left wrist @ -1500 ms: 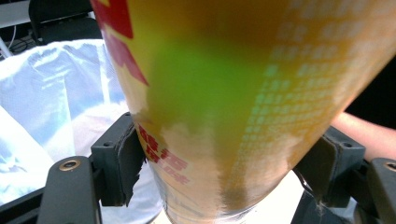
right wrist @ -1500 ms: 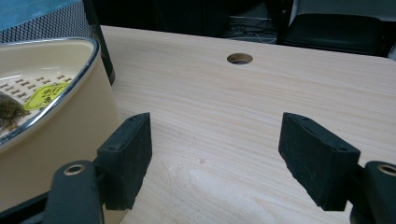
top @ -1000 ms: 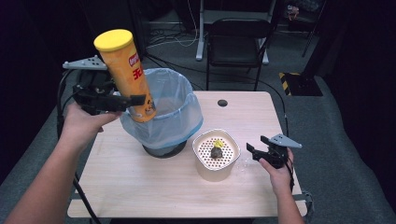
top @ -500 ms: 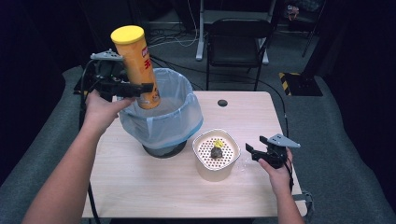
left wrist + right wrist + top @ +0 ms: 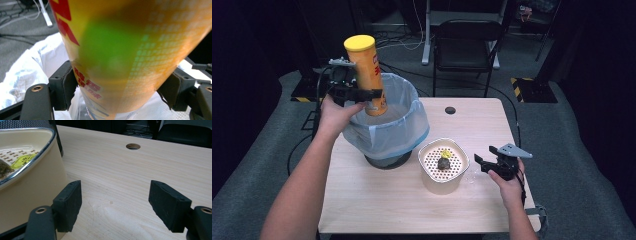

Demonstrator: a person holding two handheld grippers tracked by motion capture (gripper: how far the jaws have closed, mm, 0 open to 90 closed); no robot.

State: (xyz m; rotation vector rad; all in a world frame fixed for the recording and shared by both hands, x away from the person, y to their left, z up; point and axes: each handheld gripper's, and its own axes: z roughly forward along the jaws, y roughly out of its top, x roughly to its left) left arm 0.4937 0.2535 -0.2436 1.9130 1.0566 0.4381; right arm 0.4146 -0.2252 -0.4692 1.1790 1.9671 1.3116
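One can (image 5: 367, 75), one bin (image 5: 388, 131), one bowl (image 5: 443, 165), two tongs.

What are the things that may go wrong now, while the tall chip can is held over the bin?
1. The left gripper grips the chip can low on its body, tilted; it might slip or tip out before it is inside the bin.
2. The can's base sits near the rim, so it may catch the thin bag and pull it.
3. The right gripper waits open beside the strainer bowl; a careless move may push it.
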